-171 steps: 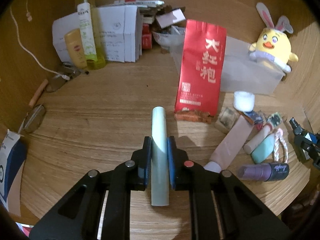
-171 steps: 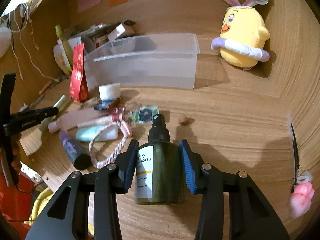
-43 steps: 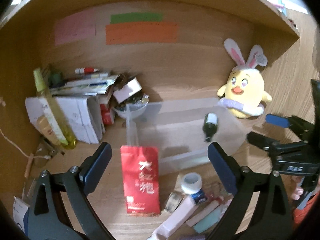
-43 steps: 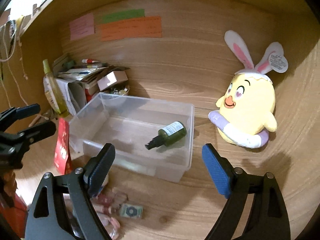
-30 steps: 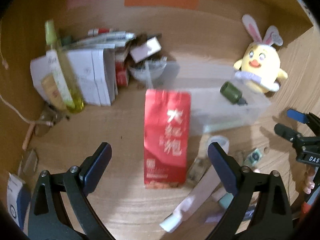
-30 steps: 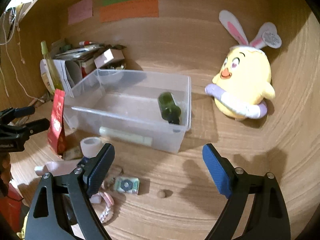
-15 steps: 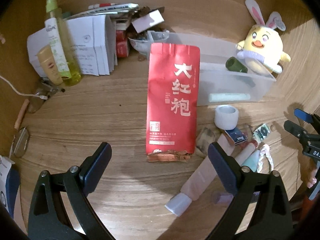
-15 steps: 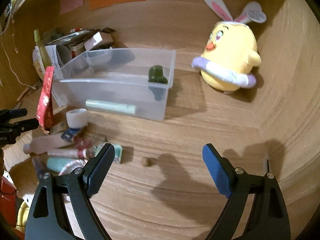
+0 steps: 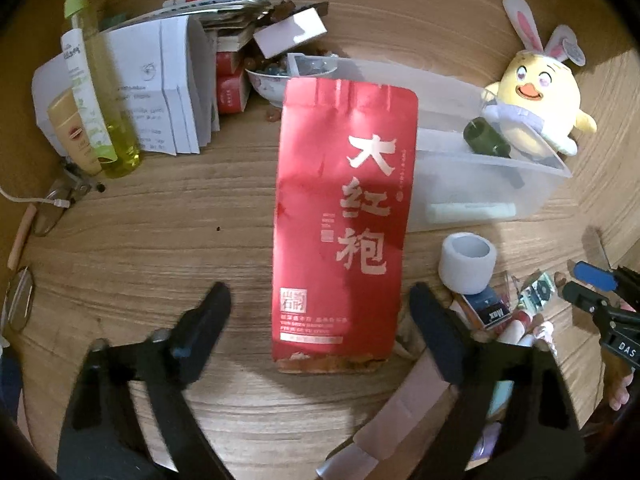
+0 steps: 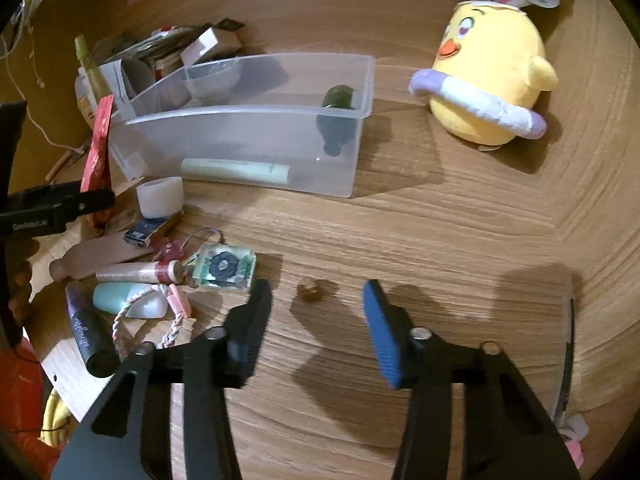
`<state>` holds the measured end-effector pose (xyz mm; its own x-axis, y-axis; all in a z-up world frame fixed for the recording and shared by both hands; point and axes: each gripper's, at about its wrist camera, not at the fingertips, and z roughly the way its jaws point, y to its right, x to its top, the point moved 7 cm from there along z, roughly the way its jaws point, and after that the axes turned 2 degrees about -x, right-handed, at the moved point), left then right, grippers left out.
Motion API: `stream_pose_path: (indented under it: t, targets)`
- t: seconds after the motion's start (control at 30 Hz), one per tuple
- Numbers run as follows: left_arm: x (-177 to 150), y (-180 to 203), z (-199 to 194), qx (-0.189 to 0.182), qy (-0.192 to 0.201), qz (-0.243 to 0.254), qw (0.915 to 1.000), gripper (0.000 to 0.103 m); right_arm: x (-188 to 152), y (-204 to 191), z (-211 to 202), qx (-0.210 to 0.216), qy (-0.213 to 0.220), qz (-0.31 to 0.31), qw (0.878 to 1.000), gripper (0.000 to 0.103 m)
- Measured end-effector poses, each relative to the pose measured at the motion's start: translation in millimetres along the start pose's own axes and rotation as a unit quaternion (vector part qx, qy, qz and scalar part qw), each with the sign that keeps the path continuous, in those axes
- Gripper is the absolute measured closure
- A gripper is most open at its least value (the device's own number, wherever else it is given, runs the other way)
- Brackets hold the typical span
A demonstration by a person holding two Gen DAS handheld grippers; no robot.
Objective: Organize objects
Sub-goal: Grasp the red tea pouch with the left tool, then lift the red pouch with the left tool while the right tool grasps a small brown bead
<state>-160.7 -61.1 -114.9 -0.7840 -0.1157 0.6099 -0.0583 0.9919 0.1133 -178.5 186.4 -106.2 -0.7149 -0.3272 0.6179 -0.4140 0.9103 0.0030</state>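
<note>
The right gripper [image 10: 316, 312] is closing its fingers [image 10: 380, 336] with the small brown nut-like ball [image 10: 309, 290] lying between and just ahead of the tips, the pads not yet touching it; being round and tiny, it is likely to roll off across the counter [image 10: 420, 240] or squirt out if one finger is reaching it before the other. The left gripper [image 9: 320, 320] is also closing, its fingers [image 9: 436, 332] standing either side of the lower end of the upright red tea pouch [image 9: 344, 216] without pressing on it; a soft pouch standing on its torn bottom edge is liable to tip backward toward the clear plastic bin [image 10: 248, 120], or crumple, if it is being pinched low. The right-hand finger is sitting just above the pinkish tube [image 9: 400, 400] and could be catching that instead. The bin, toward the back of the counter, is already holding a dark green bottle [image 10: 338, 98] and a pale green tube [image 10: 236, 171], while the loose heap near the front left edge is waiting. Readable writing: large pale Chinese characters "大红袍" down the pouch, "Max" on a small blue packet [image 9: 486, 308], and "DAS" on the other gripper's body at the frame edge; the finer print is too small to read.
</note>
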Motion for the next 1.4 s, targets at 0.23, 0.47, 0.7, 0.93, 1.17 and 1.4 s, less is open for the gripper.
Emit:
stream_pose_path:
  t: [0.23,0.47,0.7,0.93,1.17,1.4]
  targets:
    - [-1,-1,9,-0.012,-0.012,-0.004,0.9998,0.047,-1,-3,5,0.0,-0.005,-0.002,1.0,0.08]
    - [2,-4,-5,0.0,0.024,-0.004,0.9997,0.048,-2,-9,5,0.0,-0.001,-0.01,1.0,0.093]
    - [6,-6,-27,0.003,0.052,-0.006,0.9986,0.048,1,-12,-4,-0.006,0.017,-0.014,1.0,0.095]
    - [16,3,-48,0.003,0.083,0.005,0.9966,0.048,0,-8,-9,0.004,0.013,-0.002,1.0,0.094]
    - [34,12,-62,-0.01,0.107,0.01,0.9942,0.048,-8,-9,4,-0.006,-0.006,-0.014,1.0,0.079]
    - [55,22,-63,-0.015,0.119,0.016,0.9926,0.048,-1,-10,13,-0.007,-0.005,-0.02,1.0,0.084]
